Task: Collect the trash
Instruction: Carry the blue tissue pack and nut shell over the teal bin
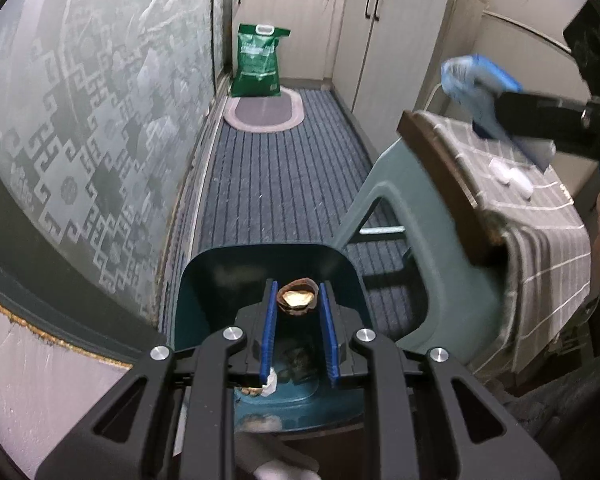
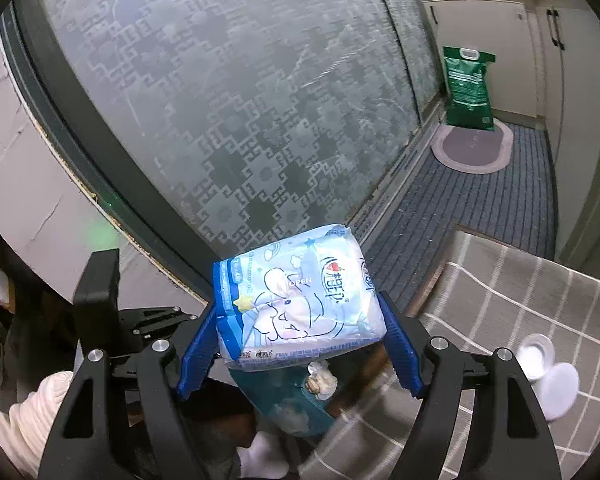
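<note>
Reading "OPEN", tissue pack [image 2: 300, 300] in right gripper [image 2: 300, 344].

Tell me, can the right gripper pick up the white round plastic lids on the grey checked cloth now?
Probably not yet: the right gripper is shut on the blue-and-white tissue pack. The white lids lie uncovered on the cloth.

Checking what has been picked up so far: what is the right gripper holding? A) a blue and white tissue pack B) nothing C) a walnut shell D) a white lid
A: in the right wrist view the right gripper has its blue fingers pressed on both sides of the tissue pack.
</note>
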`<state>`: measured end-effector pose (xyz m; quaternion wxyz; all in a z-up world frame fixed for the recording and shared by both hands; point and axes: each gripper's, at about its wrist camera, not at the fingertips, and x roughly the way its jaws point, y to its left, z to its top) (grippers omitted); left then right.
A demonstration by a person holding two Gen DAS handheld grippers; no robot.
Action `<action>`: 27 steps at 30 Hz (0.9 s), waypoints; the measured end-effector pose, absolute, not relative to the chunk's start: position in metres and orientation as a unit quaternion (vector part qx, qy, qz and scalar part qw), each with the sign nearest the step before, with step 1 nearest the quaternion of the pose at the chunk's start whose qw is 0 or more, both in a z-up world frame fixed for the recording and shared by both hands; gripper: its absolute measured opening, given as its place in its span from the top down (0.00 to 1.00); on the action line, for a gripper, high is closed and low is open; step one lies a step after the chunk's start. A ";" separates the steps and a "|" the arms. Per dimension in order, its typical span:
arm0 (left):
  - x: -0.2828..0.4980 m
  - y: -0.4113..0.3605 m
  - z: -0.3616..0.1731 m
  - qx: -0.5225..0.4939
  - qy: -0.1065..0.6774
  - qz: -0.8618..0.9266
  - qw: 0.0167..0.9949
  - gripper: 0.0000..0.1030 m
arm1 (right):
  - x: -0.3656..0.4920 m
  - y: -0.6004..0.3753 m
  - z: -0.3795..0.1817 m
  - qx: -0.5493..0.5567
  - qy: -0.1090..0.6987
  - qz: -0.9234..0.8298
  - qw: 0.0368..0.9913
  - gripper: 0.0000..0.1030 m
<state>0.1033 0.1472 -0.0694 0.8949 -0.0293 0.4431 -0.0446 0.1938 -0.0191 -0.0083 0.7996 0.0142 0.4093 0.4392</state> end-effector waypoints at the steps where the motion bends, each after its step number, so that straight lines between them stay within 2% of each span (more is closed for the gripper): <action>1: 0.102 0.149 -0.072 -0.028 0.447 -0.044 0.893 0.78 | 0.193 -0.015 -0.009 0.013 0.410 0.441 0.798 0.26; 13: 0.092 0.159 -0.084 -0.010 0.482 -0.048 0.875 0.76 | 0.193 0.023 -0.023 -0.004 0.424 0.441 0.791 0.26; 19: 0.085 0.171 -0.074 -0.015 0.467 -0.037 0.883 0.77 | 0.192 0.042 -0.037 -0.017 0.442 0.429 0.788 0.26; 27: 0.070 0.187 -0.045 -0.036 0.428 -0.019 0.903 0.83 | 0.187 0.071 -0.057 -0.034 0.460 0.421 0.781 0.26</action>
